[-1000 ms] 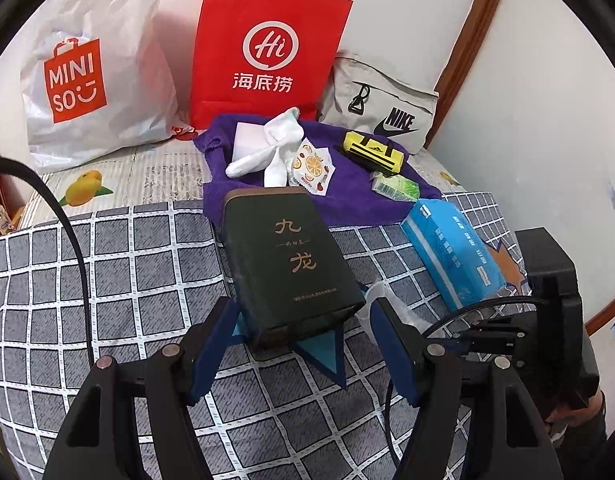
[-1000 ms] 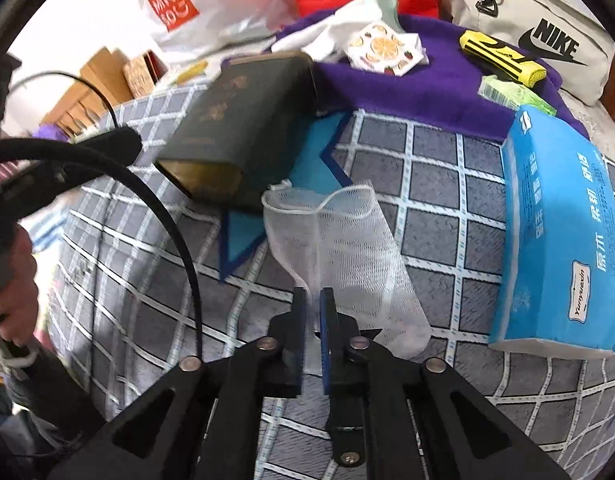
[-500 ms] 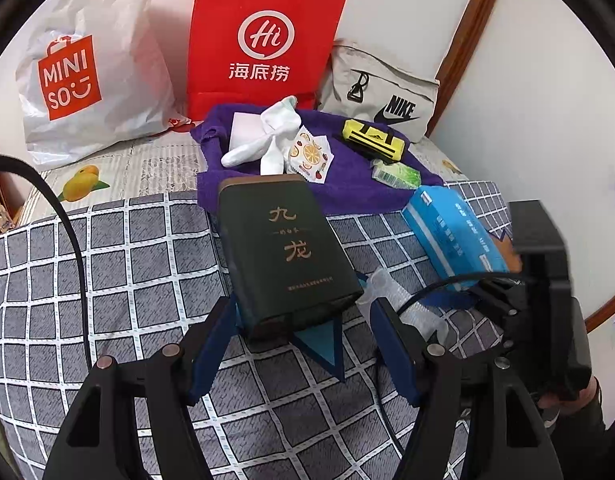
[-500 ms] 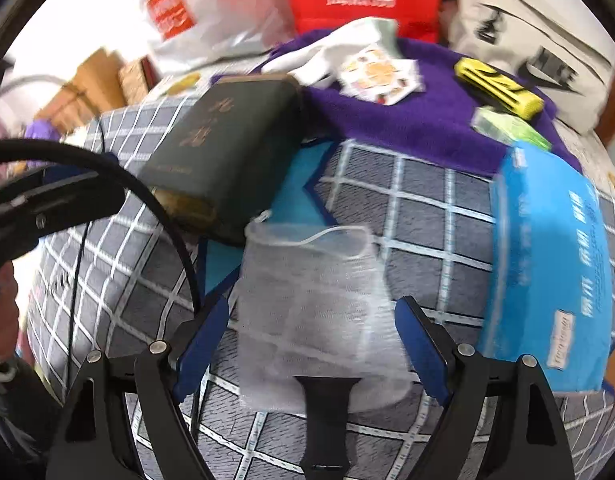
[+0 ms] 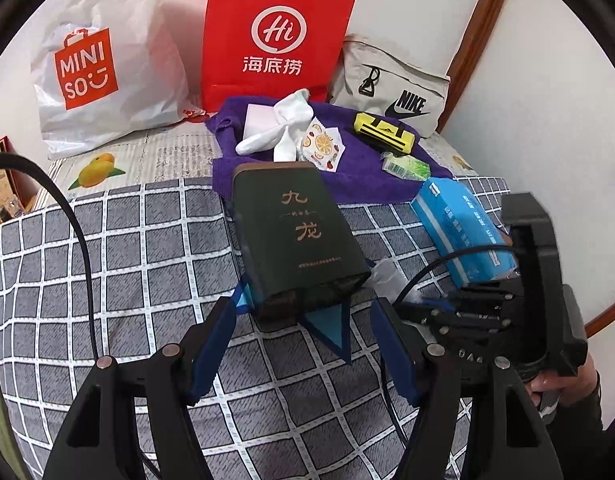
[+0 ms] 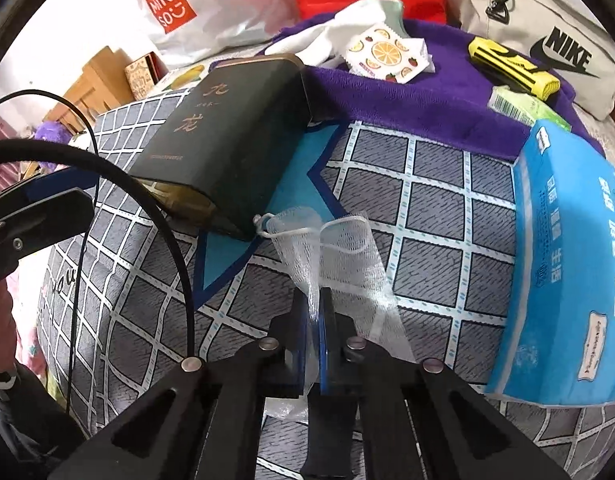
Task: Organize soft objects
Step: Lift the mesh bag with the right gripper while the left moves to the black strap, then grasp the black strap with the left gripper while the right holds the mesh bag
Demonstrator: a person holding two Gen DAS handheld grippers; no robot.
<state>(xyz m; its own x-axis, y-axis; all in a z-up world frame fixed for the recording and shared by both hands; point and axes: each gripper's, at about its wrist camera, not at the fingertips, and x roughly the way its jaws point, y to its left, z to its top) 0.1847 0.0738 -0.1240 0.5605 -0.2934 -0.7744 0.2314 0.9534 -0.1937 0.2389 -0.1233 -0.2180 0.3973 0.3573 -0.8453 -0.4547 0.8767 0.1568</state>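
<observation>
Right gripper (image 6: 314, 312) pinches white mesh pouch (image 6: 331, 256) on checked bedspread (image 6: 427, 216), left gripper (image 5: 303, 344) open and empty; sorting looks barely begun.

left view: from my left tongs, angled down, facing the bags. right view: from my right tongs, closer to the bed. both show the box (image 5: 297, 240) (image 6: 227, 132).

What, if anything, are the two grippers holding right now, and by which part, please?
The right gripper is shut on the white mesh bag, pinching its near, lower portion. The left gripper stands open, holding nothing, the dark green tin beyond its fingers.
</observation>
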